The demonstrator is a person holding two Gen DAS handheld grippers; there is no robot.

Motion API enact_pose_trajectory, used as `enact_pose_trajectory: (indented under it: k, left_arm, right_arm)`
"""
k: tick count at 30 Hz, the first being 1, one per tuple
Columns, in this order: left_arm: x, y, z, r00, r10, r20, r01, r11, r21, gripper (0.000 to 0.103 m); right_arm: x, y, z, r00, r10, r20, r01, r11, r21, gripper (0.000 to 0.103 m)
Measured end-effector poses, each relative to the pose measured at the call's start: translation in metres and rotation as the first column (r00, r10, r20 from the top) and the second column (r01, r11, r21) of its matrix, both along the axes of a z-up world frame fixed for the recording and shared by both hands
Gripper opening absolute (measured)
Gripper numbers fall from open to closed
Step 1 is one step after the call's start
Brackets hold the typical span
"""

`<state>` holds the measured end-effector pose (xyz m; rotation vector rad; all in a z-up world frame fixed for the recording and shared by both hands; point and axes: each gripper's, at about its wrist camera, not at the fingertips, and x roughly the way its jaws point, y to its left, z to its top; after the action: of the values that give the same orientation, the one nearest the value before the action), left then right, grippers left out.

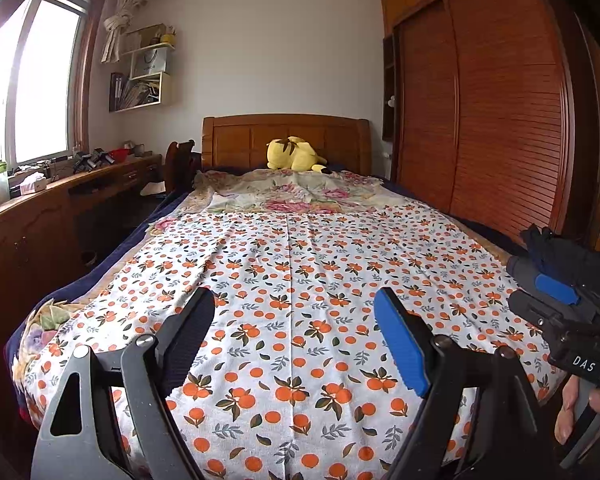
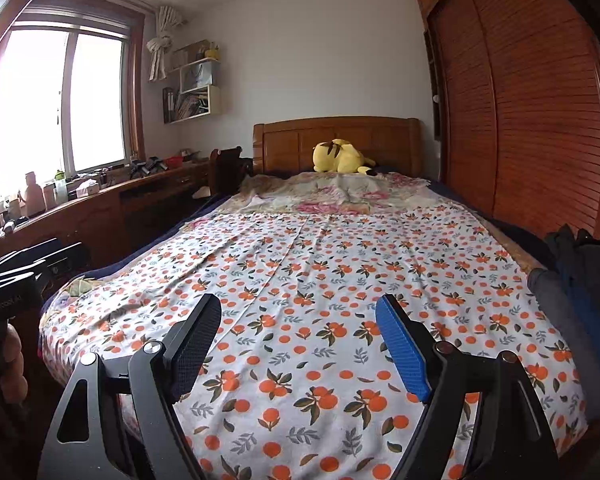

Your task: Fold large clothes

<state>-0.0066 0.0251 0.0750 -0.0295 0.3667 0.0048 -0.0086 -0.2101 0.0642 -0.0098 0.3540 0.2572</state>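
The left gripper point(image 1: 296, 344) stood with its jaws wide apart and nothing between them, held above the near end of the bed point(image 1: 100, 276). The right gripper point(image 2: 300, 346) was likewise spread wide and empty, above the same near end. Neither touched any fabric. In the left wrist view the right gripper appeared at the right edge, with fingers point(image 1: 568, 412) of the person's hand on its handle.

An orange-print sheet point(image 1: 300, 264) lay spread flat over most of the bed, reaching the near edge, with a straight crease down its middle and light wrinkles on the left side. Beyond it, at the far end, a floral blanket point(image 1: 288, 192) lay rumpled. A yellow plush toy point(image 1: 292, 154) rested against the wooden headboard point(image 1: 236, 140).

A pile of dark clothes point(image 2: 576, 276) sat at the right edge of the bed, beside the sheet. A louvred wardrobe point(image 2: 540, 100) stood along the right; a cluttered desk point(image 2: 100, 200) ran under the window point(image 2: 52, 104) on the left.
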Motion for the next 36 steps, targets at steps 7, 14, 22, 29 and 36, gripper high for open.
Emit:
enact_pose_trajectory:
  k: [7, 14, 22, 29, 36]
  left_arm:
    - [0.0026, 0.0004, -0.0066, 1.0, -0.002, -0.019, 0.002, 1.0, -0.004, 0.082]
    - [0.0024, -0.0012, -0.0081, 1.0, -0.005, -0.025, 0.005, 1.0, -0.002, 0.082]
    - [0.0015, -0.004, -0.0094, 0.999, -0.018, -0.033, 0.018, 1.0, 0.011, 0.082]
    - [0.0021, -0.0048, -0.0099, 0.999, -0.021, -0.037, 0.022, 1.0, 0.01, 0.082]
    - [0.0027, -0.0056, -0.0092, 0.999, -0.023, -0.034, 0.023, 1.0, 0.011, 0.082]
  right_arm:
    - [0.0018, 0.0012, -0.0012, 1.0, -0.015, -0.002, 0.015, 1.0, -0.001, 0.081]
    - [0.001, 0.0044, 0.0023, 1.0, -0.014, 0.001, 0.014, 1.0, 0.006, 0.081]
    - [0.0011, 0.0039, 0.0024, 1.0, -0.018, 0.002, 0.017, 1.0, 0.006, 0.081]
    - [0.0007, 0.0024, 0.0032, 1.0, -0.019, 0.005, 0.019, 1.0, 0.009, 0.081]
    - [0.0008, 0.002, 0.0036, 1.0, -0.018, 0.007, 0.018, 1.0, 0.008, 0.081]
